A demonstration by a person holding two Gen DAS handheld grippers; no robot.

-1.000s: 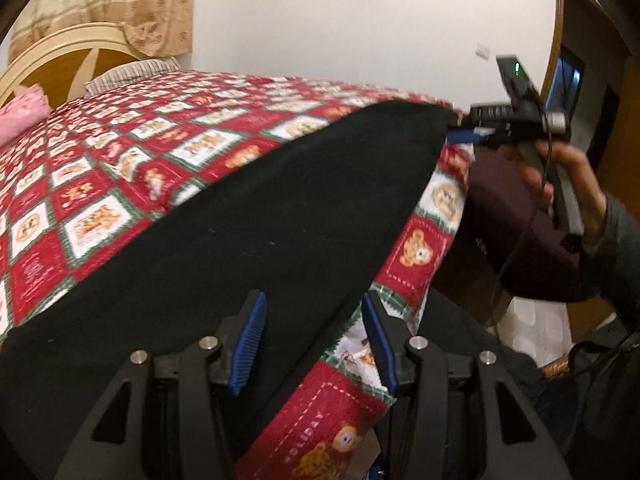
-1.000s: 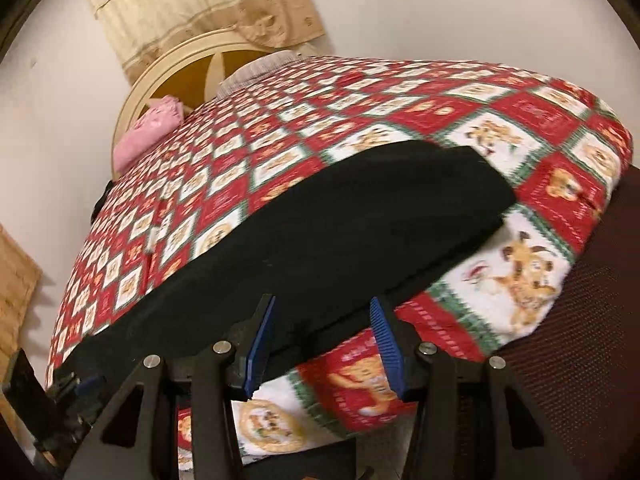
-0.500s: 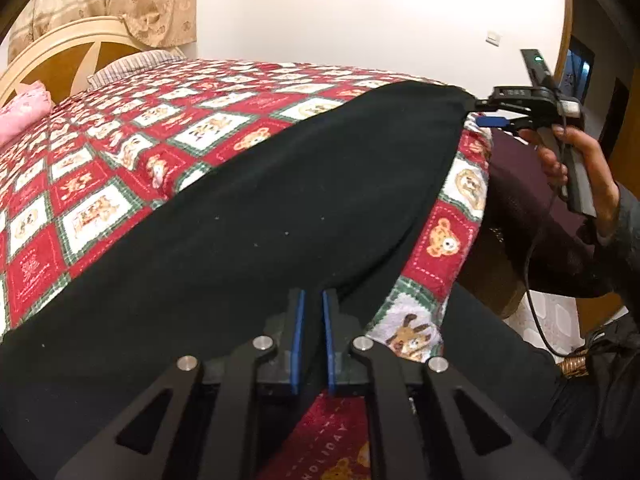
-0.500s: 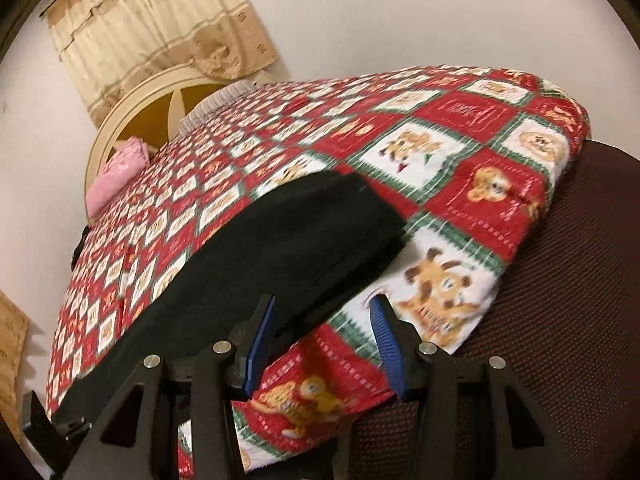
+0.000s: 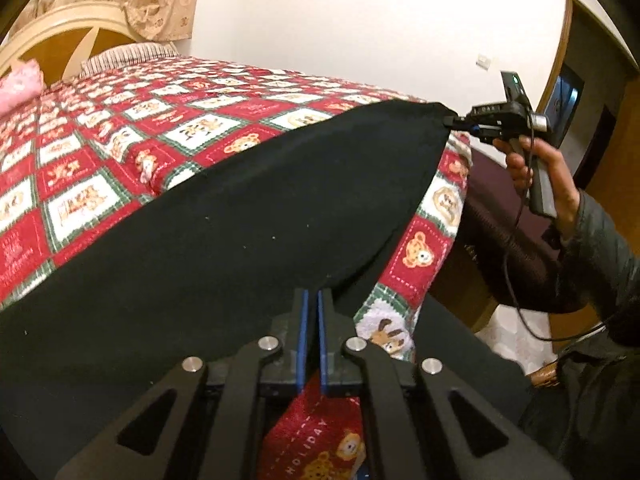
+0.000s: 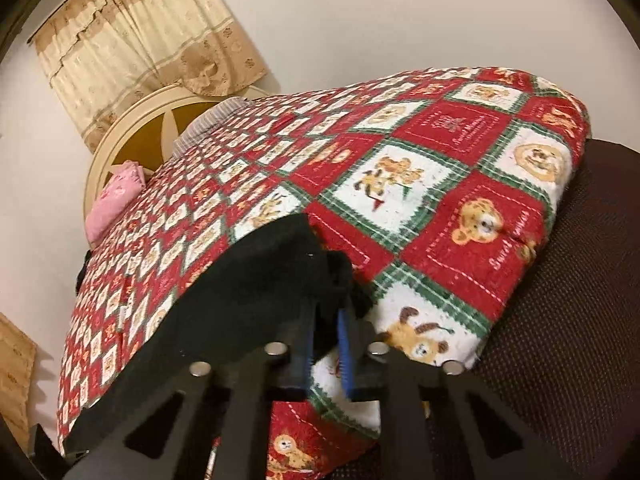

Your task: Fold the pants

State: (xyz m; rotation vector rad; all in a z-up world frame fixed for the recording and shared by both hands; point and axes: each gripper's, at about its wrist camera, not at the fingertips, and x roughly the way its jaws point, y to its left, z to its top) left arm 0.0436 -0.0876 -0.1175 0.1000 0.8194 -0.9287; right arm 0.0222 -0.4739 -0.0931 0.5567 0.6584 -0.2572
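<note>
The black pants [image 5: 224, 248] lie spread along the near edge of the bed, on top of the red, white and green checked blanket [image 5: 100, 168] printed with bears and reindeer; one end of the pants sits at the blanket's far corner, the other runs off toward the near side of the blanket.

The left gripper [image 5: 311, 300] has its blue-lined jaws drawn together on the near hem of the pants, where the cloth meets the blanket's edge; the pads pinch the black fabric and no gap shows between them beyond the cloth itself. The right gripper [image 6: 327, 322] has just been closing, and its jaws now clamp the bunched corner of the pants at the blanket's far corner; black cloth is gathered and puckered between the blue pads. From the left wrist camera the same right gripper [image 5: 454, 123] is seen gripping the pointed tip of the pants, which is pulled taut off the blanket there; the person's right hand [image 5: 540, 176] wraps the handle, with a dark sleeve [image 5: 600, 248] behind it.

Beyond the blanket stand a cream headboard [image 6: 132, 128] and a frilled beige curtain [image 6: 132, 40]; a pink pillow [image 6: 116, 200] rests at the blanket's head end; a dark brown chair [image 6: 568, 320] sits just beside the blanket's foot corner.
</note>
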